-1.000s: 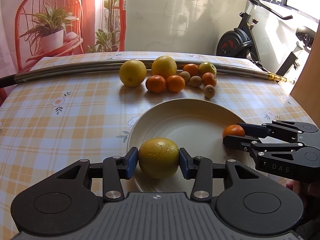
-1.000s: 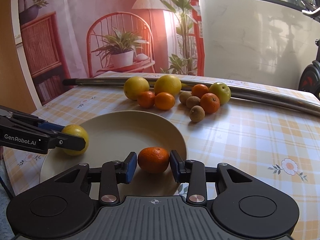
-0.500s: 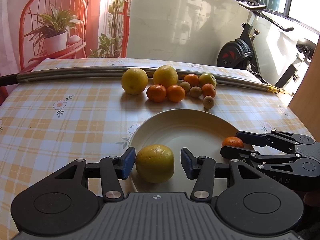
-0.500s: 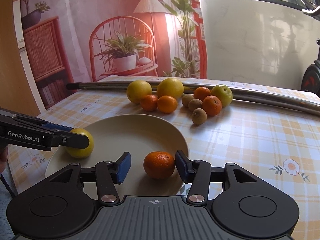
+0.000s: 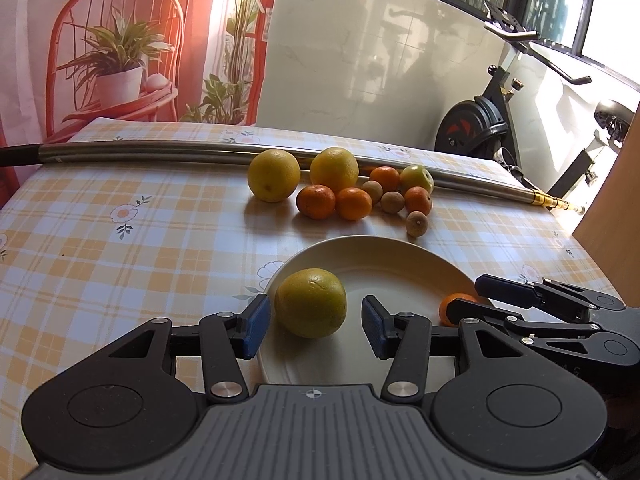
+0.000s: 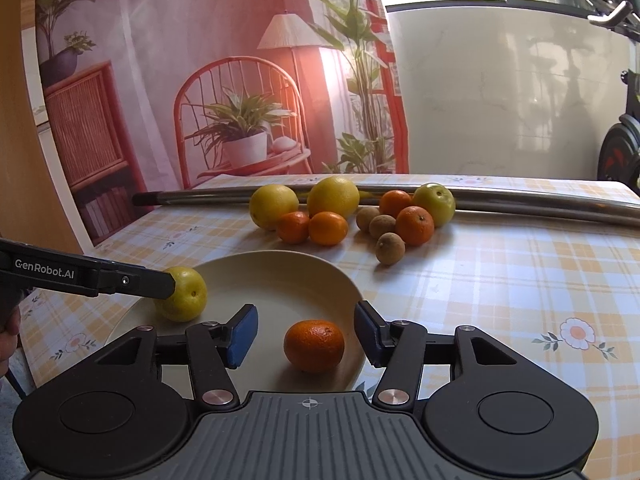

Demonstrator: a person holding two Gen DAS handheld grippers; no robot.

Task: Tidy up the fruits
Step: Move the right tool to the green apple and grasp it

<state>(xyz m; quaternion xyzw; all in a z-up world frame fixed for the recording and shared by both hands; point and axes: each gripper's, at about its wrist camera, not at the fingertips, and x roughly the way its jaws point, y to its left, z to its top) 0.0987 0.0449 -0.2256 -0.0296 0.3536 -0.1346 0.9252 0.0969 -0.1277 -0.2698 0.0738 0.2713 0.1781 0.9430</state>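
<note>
While fingers gape on both | left view: bike | right view: lamp, opening round mandarin

– What's that long thing lying across the tabletop?

– A metal pole, running nearly the whole width over the yellow checked cloth with its little flowers.

– And behind it?

– A printed backdrop: a red chair, a potted plant, a lamp. Beside it stands a pale marble-look panel, with an exercise bike off at the right by the window.
</note>
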